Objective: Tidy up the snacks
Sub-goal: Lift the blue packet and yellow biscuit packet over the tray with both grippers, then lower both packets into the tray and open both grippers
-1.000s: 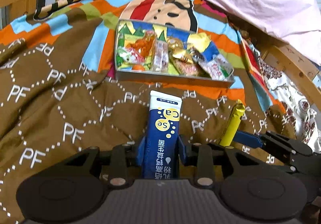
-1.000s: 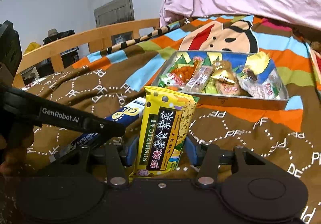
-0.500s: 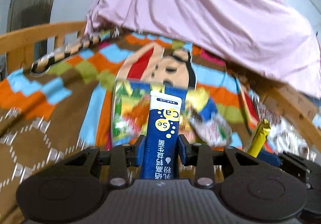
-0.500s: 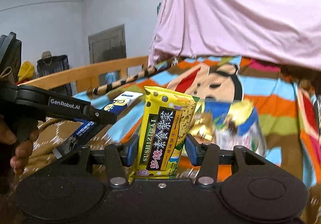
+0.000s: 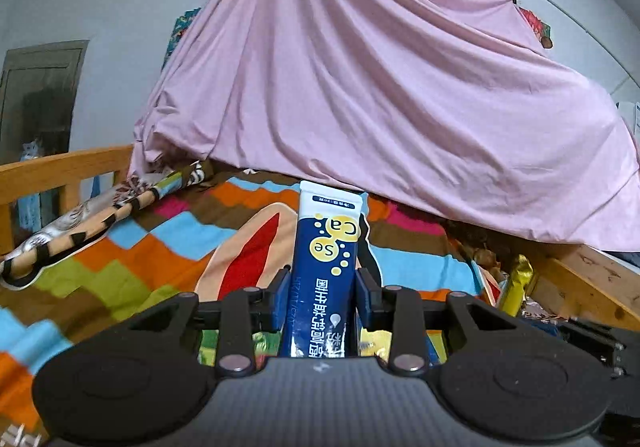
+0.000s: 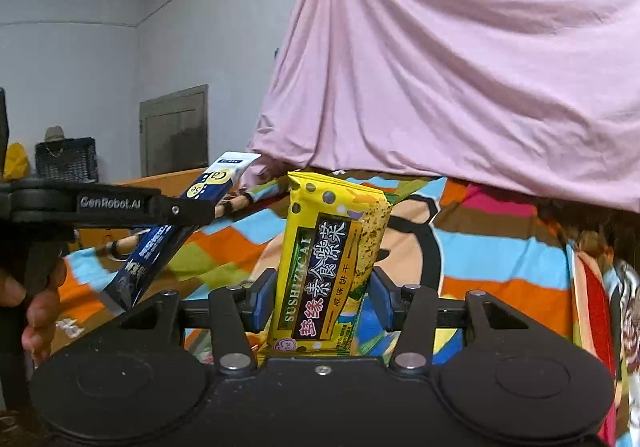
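**A:** How far had the snack sorting got when you looked in?

**B:** Mid-carry, I'd say. The left gripper [image 5: 322, 301] had its fingers [image 5: 280, 299] clamped on a dark blue sachet [image 5: 326, 271], which stood upright between them with its white end on top. The right gripper [image 6: 322, 301] was pinched on a yellow biscuit packet [image 6: 328, 267], also upright. Both were held up off the bed, side by side, above the patchwork blanket [image 5: 132, 259].

**A:** And the box they belonged in?

**B:** I couldn't make out a whole box. Just below the fingers of each gripper there were scraps of bright wrappers [image 5: 372, 341], so other snacks seemed to lie right underneath, but the gripper bodies hid most of that.

**A:** So nothing had been put away?

**B:** Not those two. Neither packet was set down; each was gripped firmly. My reading was that both pick-ups were done and both placements remained. Whether any loose snacks were left on the blanket I couldn't tell, since the views pointed mostly at the pink sheet [image 6: 460, 67] hanging behind the bed.
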Tool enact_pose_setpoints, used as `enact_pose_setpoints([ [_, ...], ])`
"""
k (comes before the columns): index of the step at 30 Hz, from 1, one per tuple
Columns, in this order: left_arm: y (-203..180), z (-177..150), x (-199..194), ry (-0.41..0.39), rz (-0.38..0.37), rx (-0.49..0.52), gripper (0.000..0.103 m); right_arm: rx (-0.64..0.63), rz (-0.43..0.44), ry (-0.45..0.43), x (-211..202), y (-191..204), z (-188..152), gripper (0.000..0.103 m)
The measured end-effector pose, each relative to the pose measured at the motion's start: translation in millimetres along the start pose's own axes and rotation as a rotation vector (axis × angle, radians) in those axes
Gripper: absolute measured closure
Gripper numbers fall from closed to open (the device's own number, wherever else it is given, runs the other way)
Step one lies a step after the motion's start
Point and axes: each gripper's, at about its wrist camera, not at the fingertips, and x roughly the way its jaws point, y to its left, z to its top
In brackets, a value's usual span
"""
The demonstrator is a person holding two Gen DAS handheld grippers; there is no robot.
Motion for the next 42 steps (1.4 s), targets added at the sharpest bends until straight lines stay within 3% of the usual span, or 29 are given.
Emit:
enact_pose_setpoints([
  [7, 0.2, -19.4, 60.6, 0.054, 0.006, -0.016, 0.066, -0.008, -0.027, 0.056, 59.3, -19.2, -2.4, 0.052],
  [17, 6.3, -60.9, 130.8, 0.182, 0.03, -0.06, 0.066, 0.033, -0.065, 0.193, 119.8, -46.9, -39.2, 0.052],
  [29, 15.4, -83.5, 171.3, 0.286, 0.079, -0.086, 0.066, 0.007, -0.082, 0.315, 168.9, -62.4, -61.4, 0.052],
  [42, 12.9, -94.5, 185.1, 0.312, 0.083, -0.054, 0.066, -0.035, -0.069, 0.402, 209.8, -58.6, -74.4, 0.052],
])
